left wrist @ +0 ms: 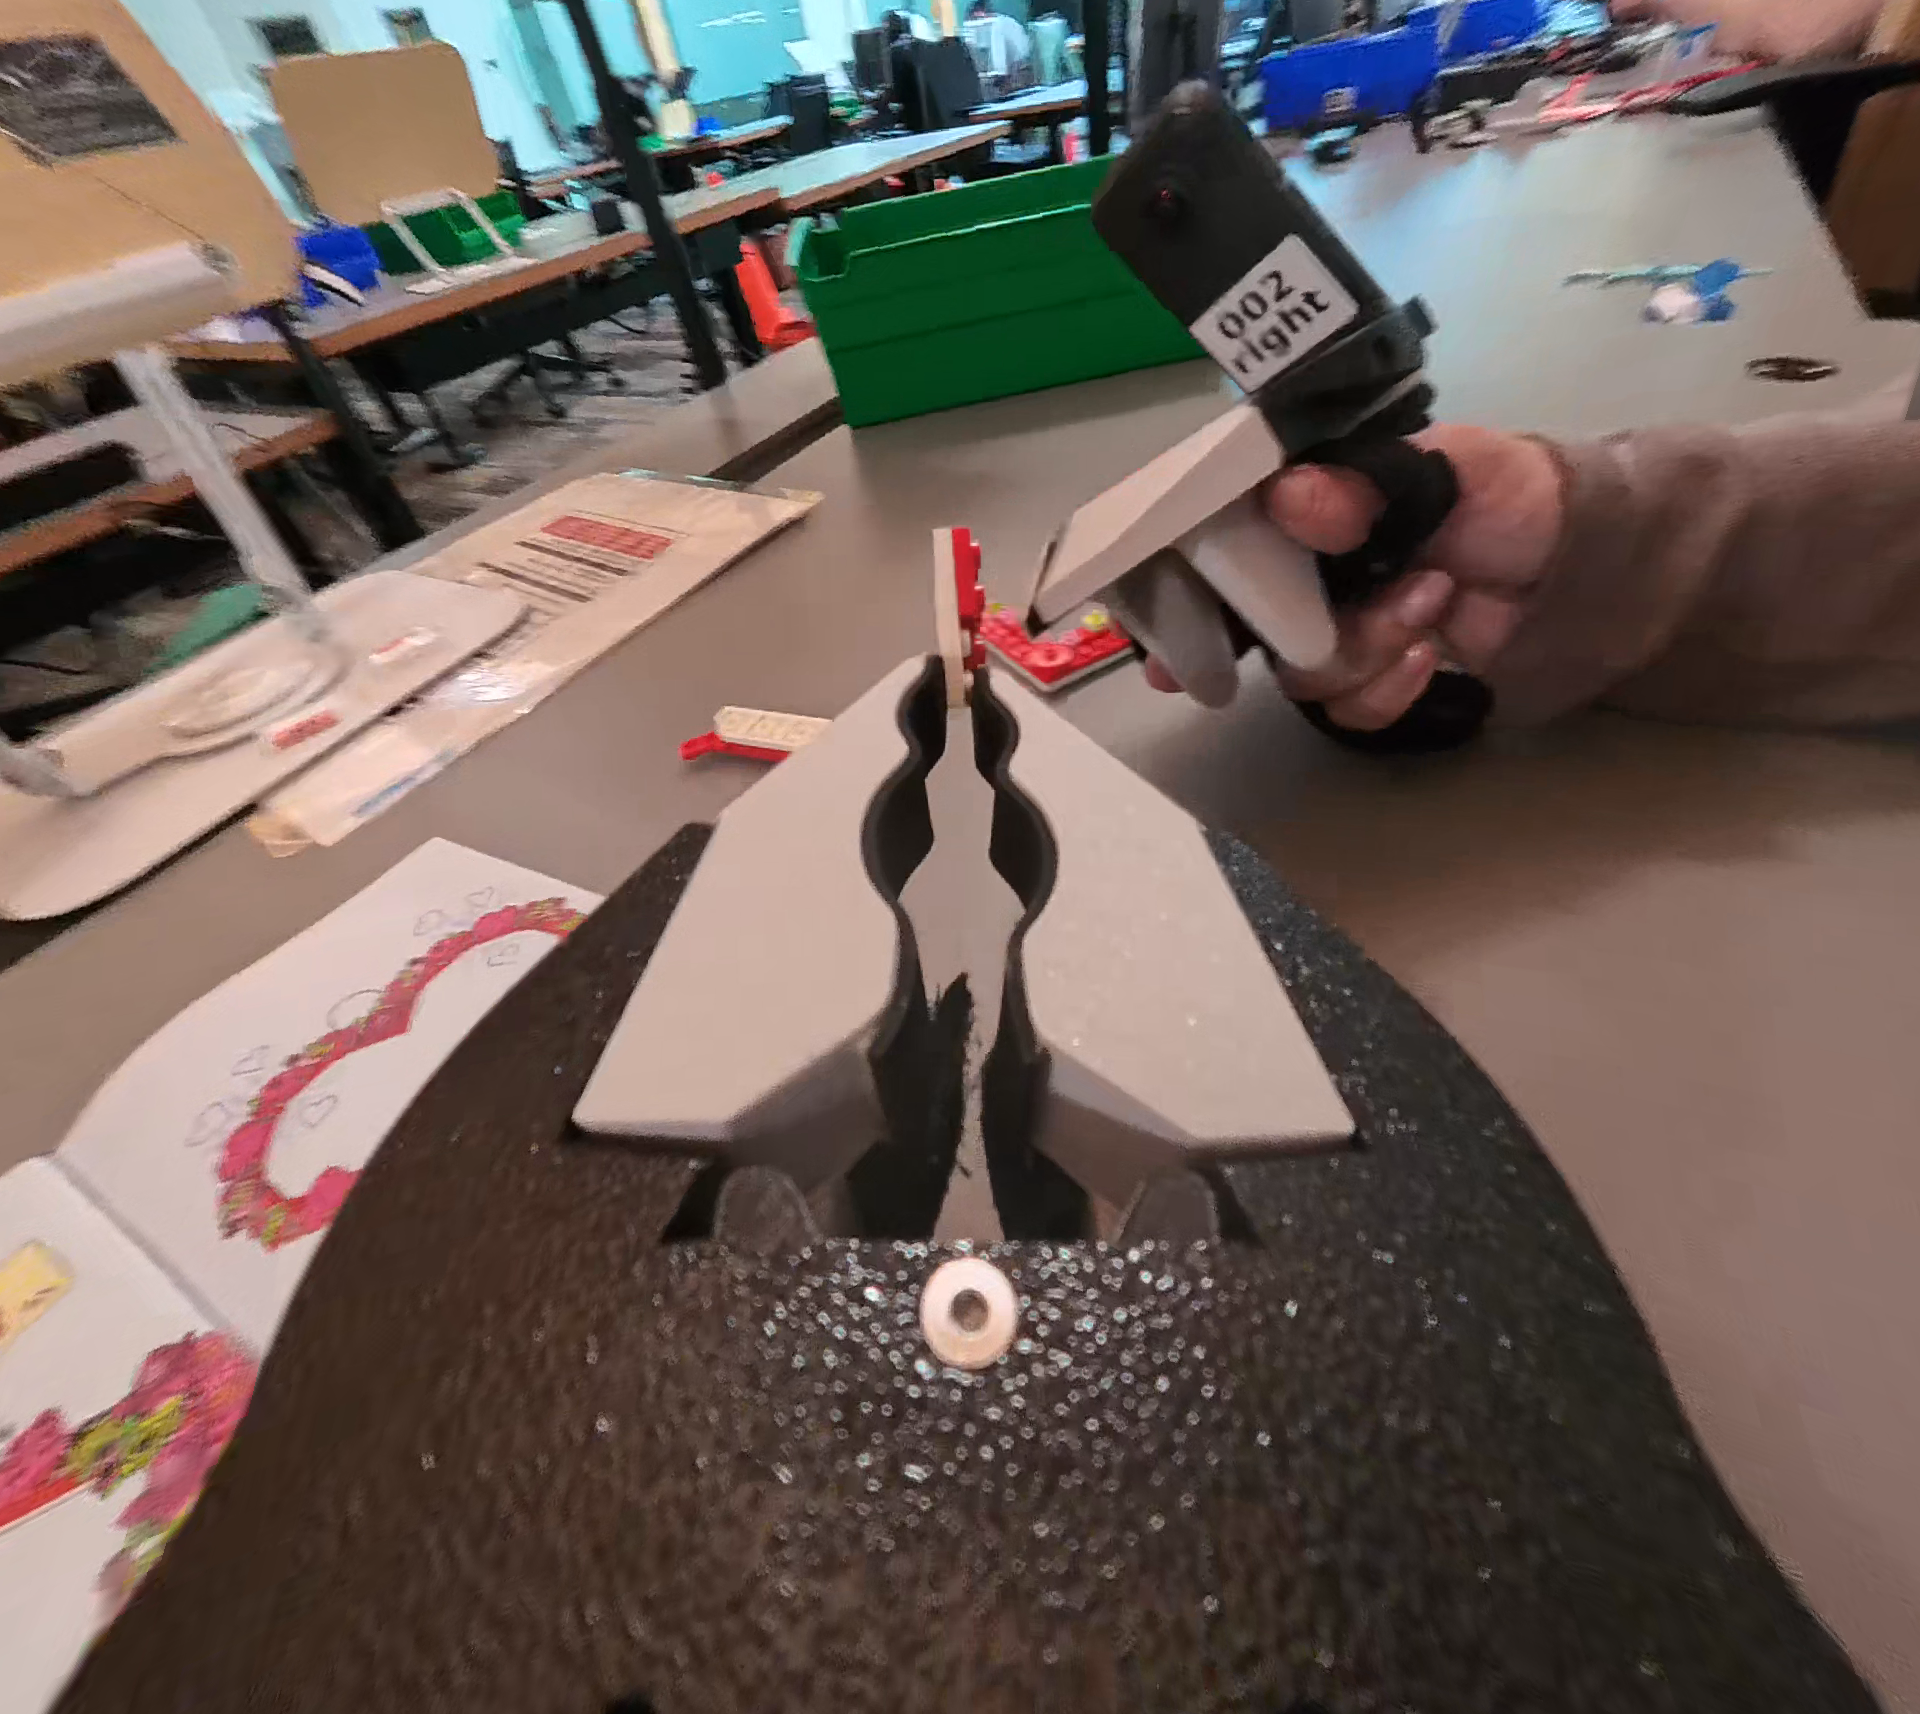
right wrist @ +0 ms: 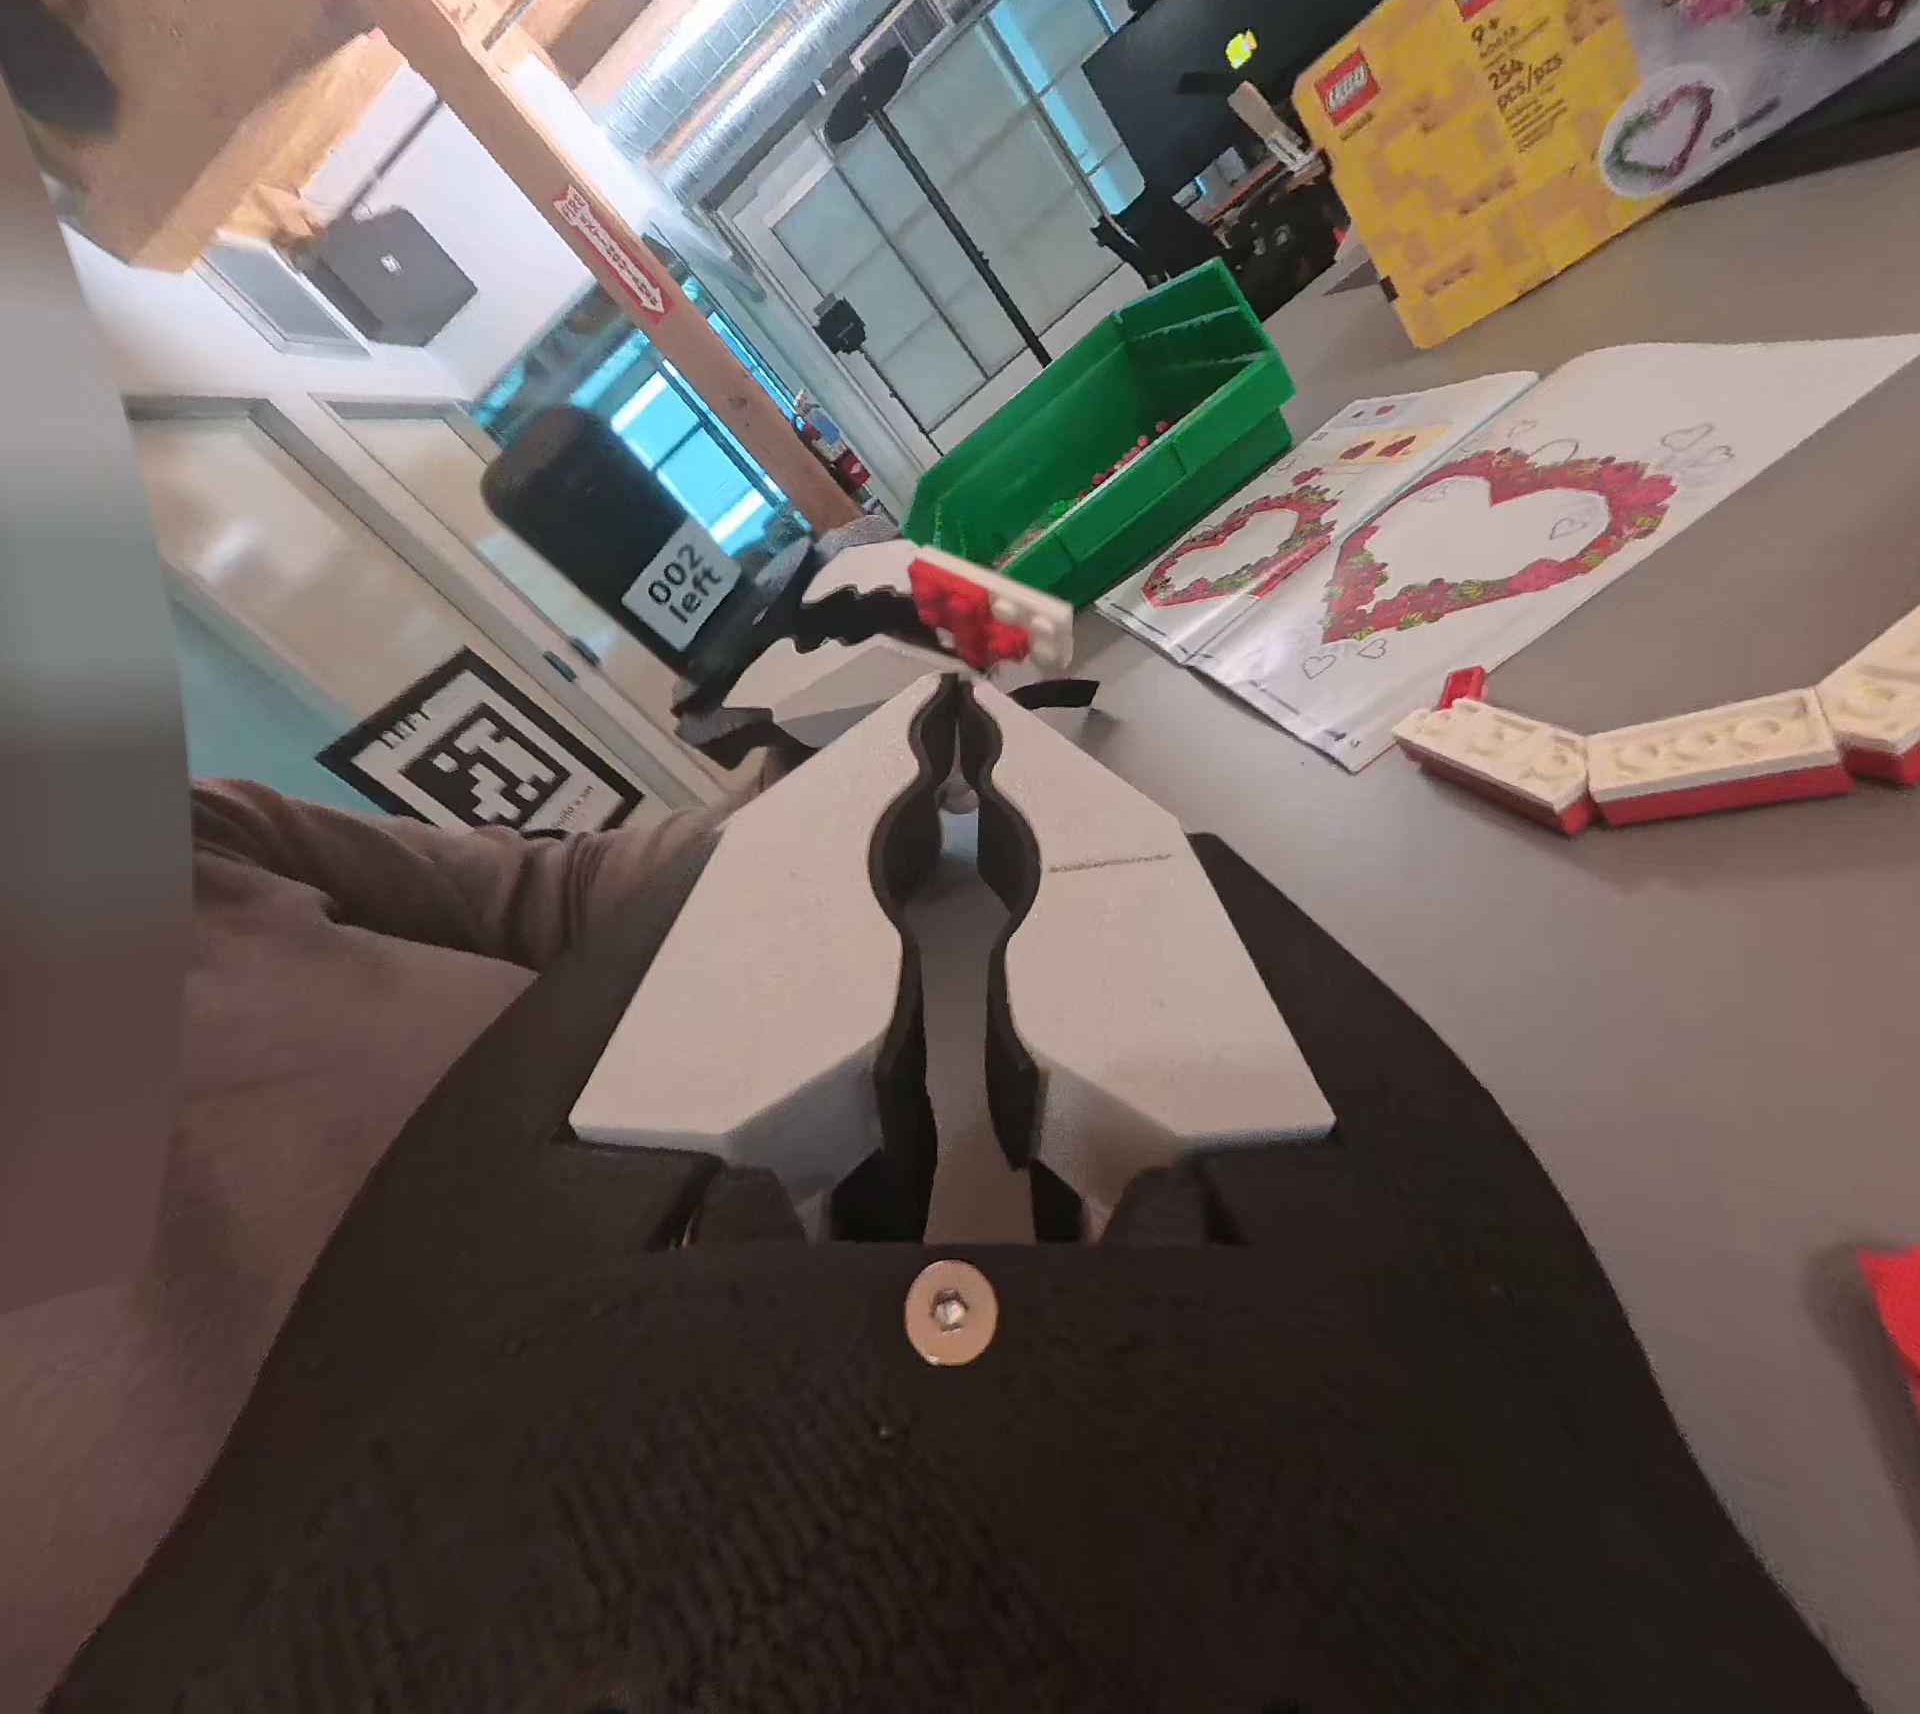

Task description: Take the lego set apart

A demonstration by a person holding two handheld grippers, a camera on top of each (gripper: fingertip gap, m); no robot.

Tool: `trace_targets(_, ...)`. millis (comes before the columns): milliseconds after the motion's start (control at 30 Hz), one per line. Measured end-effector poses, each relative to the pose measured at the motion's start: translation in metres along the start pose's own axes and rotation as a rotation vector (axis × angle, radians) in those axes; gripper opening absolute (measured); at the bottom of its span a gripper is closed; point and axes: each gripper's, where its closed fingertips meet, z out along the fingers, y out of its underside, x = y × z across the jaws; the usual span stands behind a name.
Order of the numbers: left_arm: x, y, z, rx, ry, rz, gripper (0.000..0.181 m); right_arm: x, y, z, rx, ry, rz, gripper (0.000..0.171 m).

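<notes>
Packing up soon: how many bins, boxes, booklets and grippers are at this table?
Green bin: 1
Lego box: 1
Instruction booklet: 1
Grippers: 2, the left gripper shut on a red-and-white lego piece, the right gripper shut empty
Total: 5

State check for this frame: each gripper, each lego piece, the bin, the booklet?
left gripper: shut on red-and-white piece, held off the table
right gripper: shut, empty
white-and-red chain: assembled, lying on table
green bin: holds loose pieces
instruction booklet: open, flat
</notes>
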Motion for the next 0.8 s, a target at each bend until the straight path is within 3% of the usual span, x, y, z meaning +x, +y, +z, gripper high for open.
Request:
trace_targets(133,-0.006,-0.010,0.001,-0.003,-0.154,0.164,0.002,0.010,-0.005,0.003,0.143,-0.009,0.290,0.075)
trace_targets(167,-0.004,-0.010,0.002,-0.014,-0.173,0.215,0.002,0.007,-0.007,0.005,0.185,-0.039,0.343,0.079)
trace_targets(233,0.000,-0.010,0.005,-0.042,-0.208,0.321,0.001,-0.003,-0.011,0.011,0.241,-0.121,0.429,0.080)
trace_targets(333,0.007,-0.012,0.008,-0.049,-0.230,0.415,0.001,-0.017,-0.023,0.014,0.342,-0.237,0.510,0.056)
trace_targets(433,0.011,-0.016,0.009,-0.039,-0.234,0.425,0.001,-0.017,-0.025,0.012,0.404,-0.251,0.506,0.032)
trace_targets(467,0.012,-0.015,0.010,-0.039,-0.222,0.401,0.001,-0.017,-0.025,0.012,0.403,-0.234,0.480,0.031)
trace_targets(667,0.018,-0.006,0.009,-0.025,-0.033,0.147,0.003,-0.017,-0.009,0.014,0.160,-0.166,0.234,0.031)
trace_targets(800,0.017,0.002,0.009,-0.040,0.030,0.065,0.003,-0.012,-0.002,0.015,0.050,-0.159,0.191,0.031)
